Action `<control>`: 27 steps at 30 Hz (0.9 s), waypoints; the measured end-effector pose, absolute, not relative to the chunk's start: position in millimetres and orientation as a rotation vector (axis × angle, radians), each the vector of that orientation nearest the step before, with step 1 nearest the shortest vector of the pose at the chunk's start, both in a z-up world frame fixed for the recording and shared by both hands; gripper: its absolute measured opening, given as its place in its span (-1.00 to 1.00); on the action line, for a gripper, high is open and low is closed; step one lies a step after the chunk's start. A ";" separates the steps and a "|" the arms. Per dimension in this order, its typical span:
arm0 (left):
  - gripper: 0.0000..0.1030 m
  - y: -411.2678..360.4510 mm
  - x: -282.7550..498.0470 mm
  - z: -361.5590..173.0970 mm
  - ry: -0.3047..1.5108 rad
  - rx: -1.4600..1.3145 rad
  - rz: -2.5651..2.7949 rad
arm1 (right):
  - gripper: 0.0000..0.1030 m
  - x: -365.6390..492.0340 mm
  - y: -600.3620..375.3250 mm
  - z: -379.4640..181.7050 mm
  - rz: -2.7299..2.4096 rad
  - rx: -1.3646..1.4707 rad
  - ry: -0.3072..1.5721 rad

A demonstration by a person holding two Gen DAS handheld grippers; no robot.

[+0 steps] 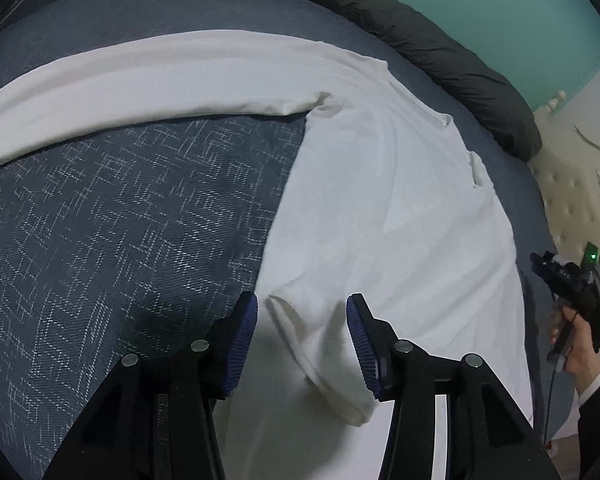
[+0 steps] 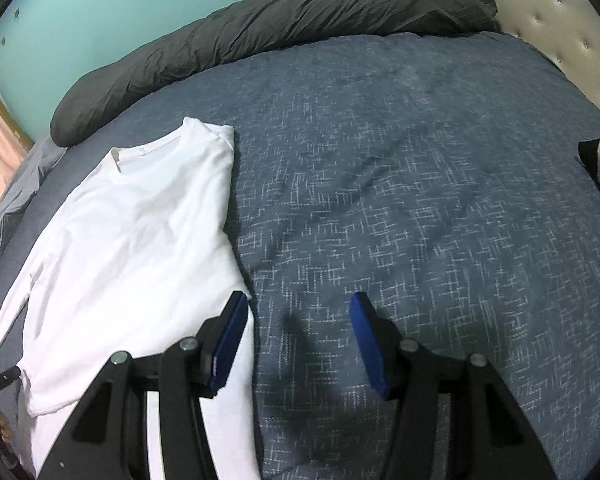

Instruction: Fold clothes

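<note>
Left wrist view, left to right. The blue patterned bedspread (image 1: 120, 220) fills the left half of the frame. A long white sleeve (image 1: 140, 80) of the white T-shirt (image 1: 400, 208) runs from the left edge across the upper middle to join the shirt body, which lies flat through the centre and right. Your left gripper (image 1: 302, 320) stands at bottom centre with its jaws parted about halfway. A folded cuff of the shirt (image 1: 320, 352) lies between the blue pads (image 1: 244, 340), but neither pad presses on it; you have hold of nothing there. A dark grey rolled duvet (image 1: 420, 40) crosses the upper right. At the right edge your right hand (image 1: 576, 344) holds the other tool in front of the cream tufted headboard (image 1: 572, 200).

Right wrist view, left to right. The T-shirt (image 2: 140, 220) lies in the left half of the frame, collar toward the upper left, its right edge folded in straight. Your right gripper (image 2: 298, 308) sits at bottom centre, jaws about half open and empty. Its left finger overlaps the shirt's lower right edge; whether it touches the cloth cannot be told. Only bedspread (image 2: 420, 200) shows between the pads. The duvet (image 2: 260, 28) lies along the top, the headboard (image 2: 572, 40) at upper right.
</note>
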State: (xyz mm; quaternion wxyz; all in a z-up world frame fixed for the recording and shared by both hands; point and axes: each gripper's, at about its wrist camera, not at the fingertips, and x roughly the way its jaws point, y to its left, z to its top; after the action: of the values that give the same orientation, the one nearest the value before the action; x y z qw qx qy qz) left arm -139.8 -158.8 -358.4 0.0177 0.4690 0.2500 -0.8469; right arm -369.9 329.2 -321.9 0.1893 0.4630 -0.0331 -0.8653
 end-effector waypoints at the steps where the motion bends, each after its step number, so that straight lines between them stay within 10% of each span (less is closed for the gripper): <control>1: -0.02 -159.0 -139.4 -357.2 0.766 1.447 -2.632 | 0.05 -370.5 328.9 -320.2 -2.432 1.298 -0.107; 27: -0.01 -146.3 -173.7 -369.1 0.517 1.515 -2.651 | 0.12 -519.9 166.9 -316.3 -2.386 1.424 0.083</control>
State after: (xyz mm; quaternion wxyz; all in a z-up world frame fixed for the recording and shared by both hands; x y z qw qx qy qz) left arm -173.7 -146.3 -369.1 0.0224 0.4891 0.1669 -0.8558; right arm -519.9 166.9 -316.3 0.1796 0.5040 0.0292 -0.8443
